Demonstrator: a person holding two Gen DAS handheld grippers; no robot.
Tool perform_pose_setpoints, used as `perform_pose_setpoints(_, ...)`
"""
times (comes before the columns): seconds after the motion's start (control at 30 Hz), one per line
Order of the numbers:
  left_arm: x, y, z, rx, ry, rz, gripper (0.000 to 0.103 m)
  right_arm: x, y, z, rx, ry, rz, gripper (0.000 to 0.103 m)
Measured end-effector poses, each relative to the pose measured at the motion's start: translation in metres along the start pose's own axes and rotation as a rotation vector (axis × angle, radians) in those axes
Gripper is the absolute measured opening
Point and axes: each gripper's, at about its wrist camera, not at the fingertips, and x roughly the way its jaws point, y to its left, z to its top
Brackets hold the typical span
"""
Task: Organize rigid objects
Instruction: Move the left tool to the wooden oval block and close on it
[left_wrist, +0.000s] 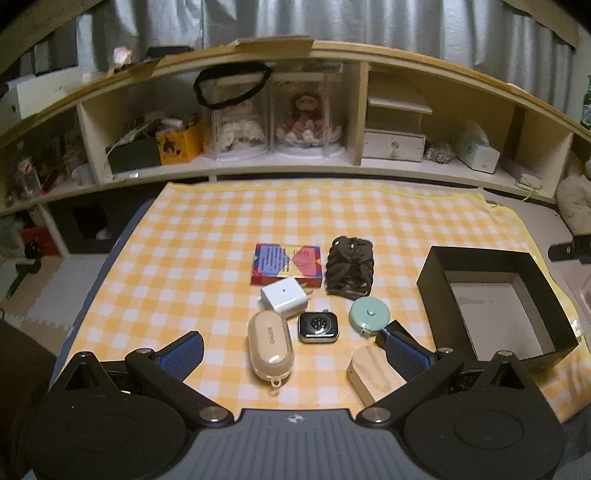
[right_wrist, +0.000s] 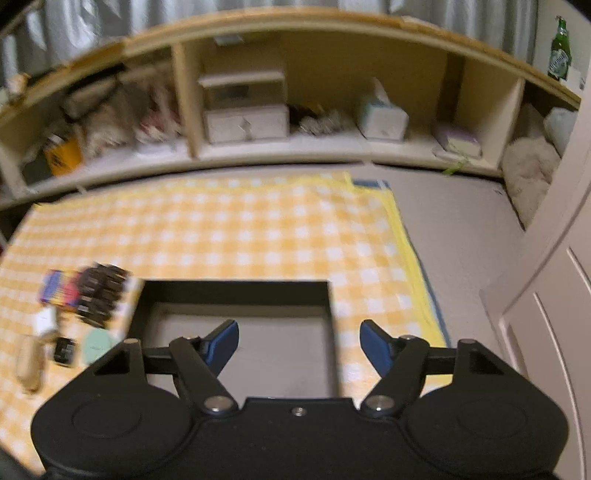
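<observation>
Left wrist view: left gripper (left_wrist: 291, 345) w/ jaws wide apart, nothing held, low over the near edge of the yellow checked cloth (left_wrist: 207, 236). Items sit clustered mid-cloth: beige case (left_wrist: 270, 345) between the fingers, smartwatch (left_wrist: 318, 326) just beside it, white charger (left_wrist: 283, 297), mint tape measure (left_wrist: 369, 314), red card box (left_wrist: 287, 264), dark brown clip (left_wrist: 351, 267), and a wood block (left_wrist: 373, 373) touching the right finger's pad. Black box (left_wrist: 495, 299) stands at the cloth's right edge, nothing visible inside.

Right wrist view (blurred, so likely moving): right gripper (right_wrist: 299, 345) also spread, holding nothing, above the box (right_wrist: 236, 291).

Judgement: sorting looks barely begun; step in hand is picking a first item. Next move prob. calls for lowering the left jaws astride the case or block, closing square, then carrying to the box w/o nudging neighbours.
</observation>
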Motion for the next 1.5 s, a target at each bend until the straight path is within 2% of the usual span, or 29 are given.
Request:
perform_pose_setpoints(0.1, 0.007, 0.003, 0.001, -0.017, 0.059, -0.028, 0.103, 0.023, -0.007, -0.006, 0.006, 0.070, -0.038, 0.057)
perform_pose_setpoints(0.23, 0.016, 0.000, -0.002, -0.008, 0.106, -0.041, 0.103, 0.040, -0.016, -0.014, 0.043, 0.153, 0.009, 0.045)
perform_pose_setpoints(0.3, 0.020, -0.003, -0.004, -0.005, 0.123, -0.068, 0.103, 0.045, -0.018, -0.017, 0.049, 0.168, 0.010, 0.030)
perform_pose_setpoints(0.47, 0.025, -0.015, -0.010, 0.016, 0.120, -0.124, 0.103, 0.054, -0.019, -0.021, 0.050, 0.200, -0.010, 0.005)
perform_pose_setpoints(0.6, 0.030, -0.026, -0.008, 0.025, 0.147, -0.128, 0.103, 0.054, -0.027, -0.022, 0.082, 0.200, 0.002, 0.004)
perform_pose_setpoints(0.7, 0.040, -0.033, -0.004, -0.007, 0.219, -0.137, 0.102, 0.054, -0.027, -0.023, 0.085, 0.194, 0.008, 0.004)
perform_pose_setpoints(0.77, 0.046, -0.035, -0.004, -0.044, 0.255, -0.137, 0.098, 0.054, -0.029, -0.023, 0.092, 0.192, 0.015, 0.004)
perform_pose_setpoints(0.9, 0.062, -0.039, -0.008, -0.112, 0.325, -0.147, 0.084, 0.054, -0.030, -0.023, 0.104, 0.190, 0.026, 0.004)
perform_pose_setpoints(0.97, 0.068, -0.042, -0.011, -0.142, 0.351, -0.146, 0.082, 0.055, -0.031, -0.023, 0.107, 0.191, 0.028, 0.004)
perform_pose_setpoints(1.07, 0.077, -0.050, -0.013, -0.175, 0.357, -0.131, 0.081, 0.055, -0.032, -0.022, 0.115, 0.192, 0.034, 0.004)
perform_pose_setpoints(1.2, 0.090, -0.069, -0.014, -0.160, 0.344, -0.102, 0.076, 0.055, -0.035, -0.023, 0.131, 0.195, 0.048, 0.004)
perform_pose_setpoints(1.27, 0.097, -0.077, -0.016, -0.145, 0.340, -0.074, 0.072, 0.055, -0.036, -0.023, 0.138, 0.195, 0.052, 0.004)
perform_pose_setpoints(1.33, 0.105, -0.083, -0.019, -0.128, 0.345, -0.048, 0.060, 0.055, -0.037, -0.023, 0.144, 0.196, 0.059, 0.004)
perform_pose_setpoints(1.4, 0.112, -0.084, -0.023, -0.118, 0.358, -0.017, 0.052, 0.056, -0.040, -0.024, 0.158, 0.200, 0.068, 0.005)
perform_pose_setpoints(1.5, 0.114, -0.083, -0.026, -0.125, 0.348, -0.004, 0.052, 0.057, -0.044, -0.024, 0.185, 0.204, 0.084, 0.005)
